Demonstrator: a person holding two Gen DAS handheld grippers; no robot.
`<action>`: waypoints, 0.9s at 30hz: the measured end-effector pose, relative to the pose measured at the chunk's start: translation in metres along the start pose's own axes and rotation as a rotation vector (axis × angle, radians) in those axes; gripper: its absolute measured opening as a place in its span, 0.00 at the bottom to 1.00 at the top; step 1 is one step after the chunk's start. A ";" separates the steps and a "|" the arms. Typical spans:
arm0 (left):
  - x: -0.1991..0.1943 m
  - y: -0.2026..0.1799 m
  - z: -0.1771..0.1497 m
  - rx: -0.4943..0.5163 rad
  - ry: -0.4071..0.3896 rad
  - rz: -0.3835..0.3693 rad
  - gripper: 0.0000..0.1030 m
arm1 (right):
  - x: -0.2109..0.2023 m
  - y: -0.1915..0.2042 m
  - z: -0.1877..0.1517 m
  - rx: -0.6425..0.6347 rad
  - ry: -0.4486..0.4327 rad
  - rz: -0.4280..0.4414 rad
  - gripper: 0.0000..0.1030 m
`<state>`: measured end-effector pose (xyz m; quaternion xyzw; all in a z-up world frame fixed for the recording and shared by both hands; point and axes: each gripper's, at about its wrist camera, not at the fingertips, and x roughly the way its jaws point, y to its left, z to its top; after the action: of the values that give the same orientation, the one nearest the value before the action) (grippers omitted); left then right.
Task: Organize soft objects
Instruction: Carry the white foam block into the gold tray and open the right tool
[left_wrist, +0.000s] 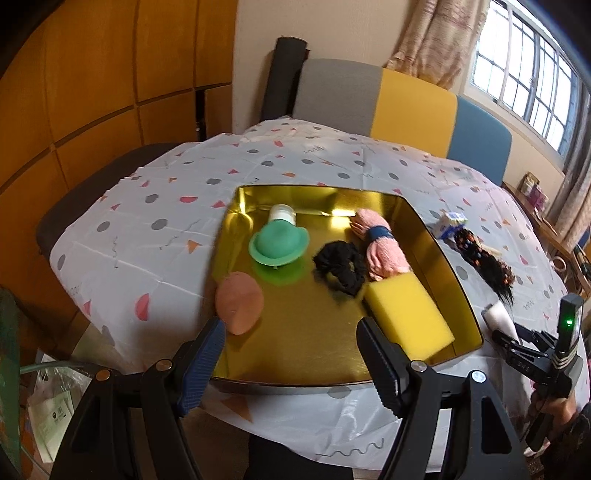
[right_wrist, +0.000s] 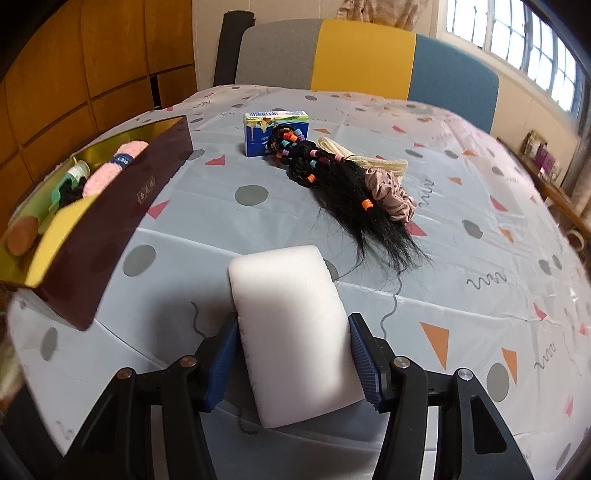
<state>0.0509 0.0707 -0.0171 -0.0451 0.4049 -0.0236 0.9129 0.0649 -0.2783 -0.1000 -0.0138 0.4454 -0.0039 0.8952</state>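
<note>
We hold the left gripper (left_wrist: 291, 332) spread wide and empty over the near edge of the gold tray (left_wrist: 424, 221), which fills the middle of the left view. Inside the tray, the yellow sponge (left_wrist: 408, 315) lies against the right wall, its long axis running from the near right corner toward the centre. The pink towel roll (left_wrist: 380, 245) sits just behind it along the same wall, and the black scrunchie (left_wrist: 340, 266) touches both. The green hat (left_wrist: 279, 243) stands in the middle with a white jar (left_wrist: 282, 214) behind it, and the pink puff (left_wrist: 239, 302) rests on the left rim. The tray floor in front of the left fingers is bare gold.

In the right view our right gripper (right_wrist: 291, 358) pinches the white sponge (right_wrist: 291, 332) by its long sides, with its long axis pointing away from us toward the top of the frame. The tray's dark outer wall (right_wrist: 110, 221) stands at the left of that frame, well apart from the sponge. Ahead, near the centre, the black hairpiece (right_wrist: 343, 184) with coloured beads lies diagonally, its loose ends toward the lower right. The blue box (right_wrist: 258, 136) touches its far end, and a beige scrunchie (right_wrist: 391, 195) and a cream band (right_wrist: 369, 158) lie beside it. The patterned tablecloth (right_wrist: 480, 277) is open at the right.
</note>
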 end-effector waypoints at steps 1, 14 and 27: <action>0.000 0.005 0.001 -0.011 0.000 0.006 0.72 | -0.002 -0.001 0.002 0.013 0.000 0.021 0.56; -0.005 0.046 0.003 -0.118 -0.020 0.056 0.71 | -0.076 0.103 0.076 -0.193 -0.208 0.329 0.56; -0.004 0.057 0.000 -0.142 -0.017 0.074 0.71 | -0.008 0.257 0.090 -0.379 0.072 0.480 0.56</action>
<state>0.0485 0.1280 -0.0201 -0.0950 0.3992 0.0394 0.9111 0.1306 -0.0191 -0.0460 -0.0745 0.4604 0.2904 0.8356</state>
